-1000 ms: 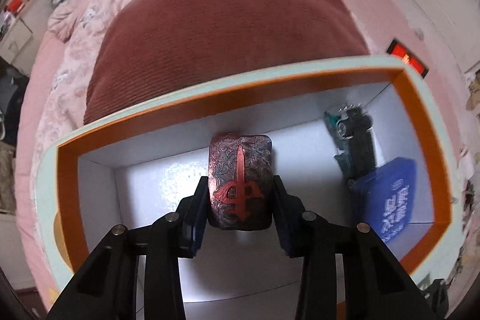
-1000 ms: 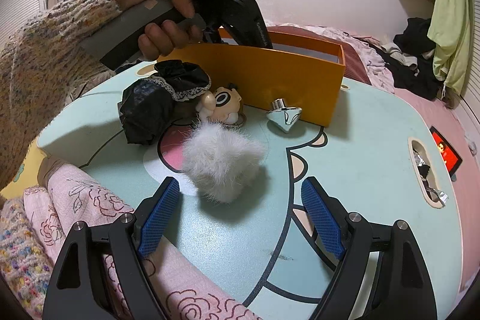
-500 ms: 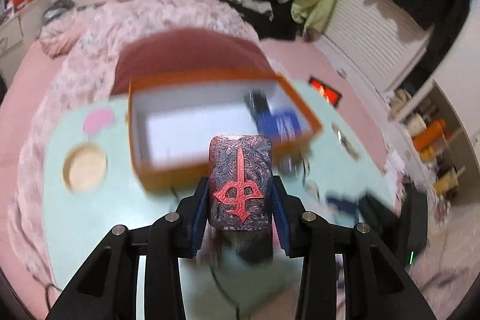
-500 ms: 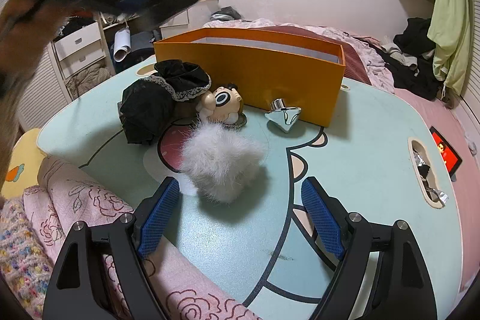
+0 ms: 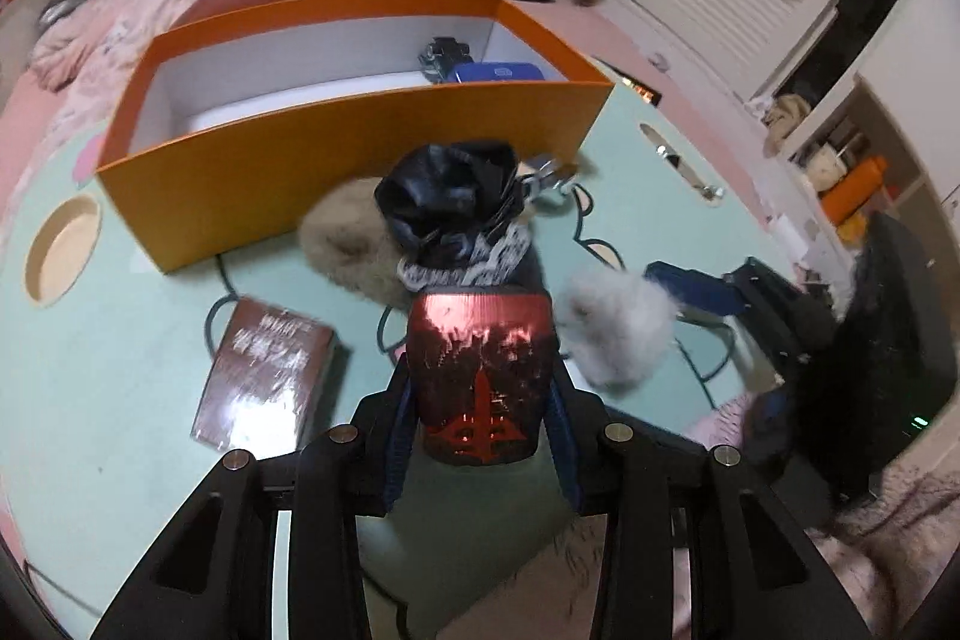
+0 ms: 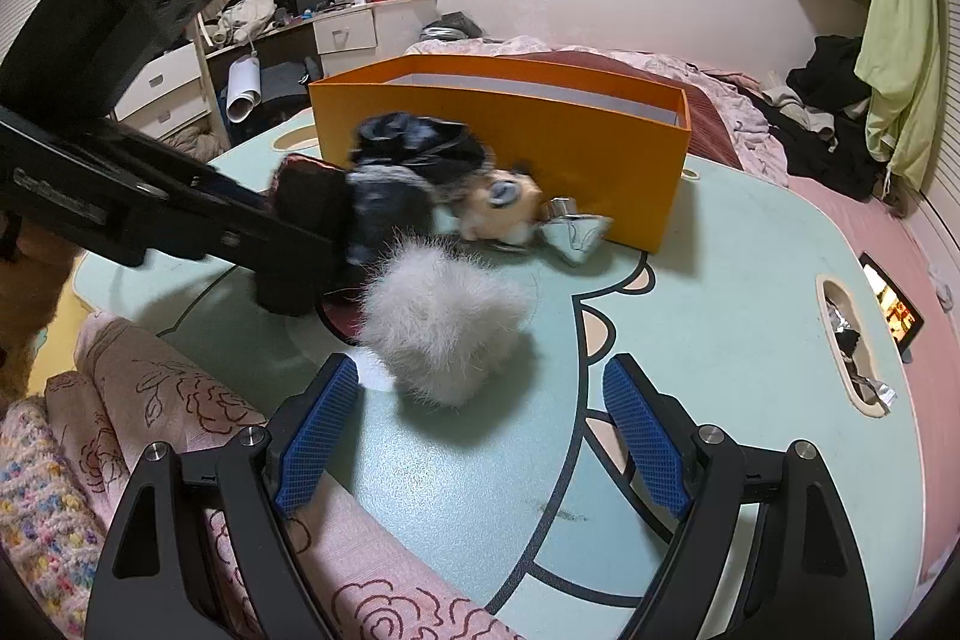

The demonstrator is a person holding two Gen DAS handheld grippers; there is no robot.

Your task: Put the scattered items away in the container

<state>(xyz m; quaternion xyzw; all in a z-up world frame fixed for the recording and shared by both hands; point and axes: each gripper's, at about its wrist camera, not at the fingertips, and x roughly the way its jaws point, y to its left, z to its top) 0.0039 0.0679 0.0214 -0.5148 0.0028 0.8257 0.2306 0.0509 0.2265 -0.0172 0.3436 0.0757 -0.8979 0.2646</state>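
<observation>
The left gripper [image 5: 480, 400] stays clamped on the dark rounded tin with a red cross-like emblem [image 5: 480, 382] — a second ago it hung inside the orange cardboard box [image 5: 360, 142], yet now it is back out, near the black lacy cloth bundle [image 5: 450, 202], so the tin remains undelivered. The right gripper [image 6: 480, 436] waits wide open and empty — the white fluffy pompom [image 6: 444, 328] lies just beyond its pads.

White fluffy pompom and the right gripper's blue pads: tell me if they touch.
Apart. The right wrist view shows the white fluffy pompom lying on the table ahead of the open right gripper, with bare tabletop visible between it and each blue pad.
</observation>
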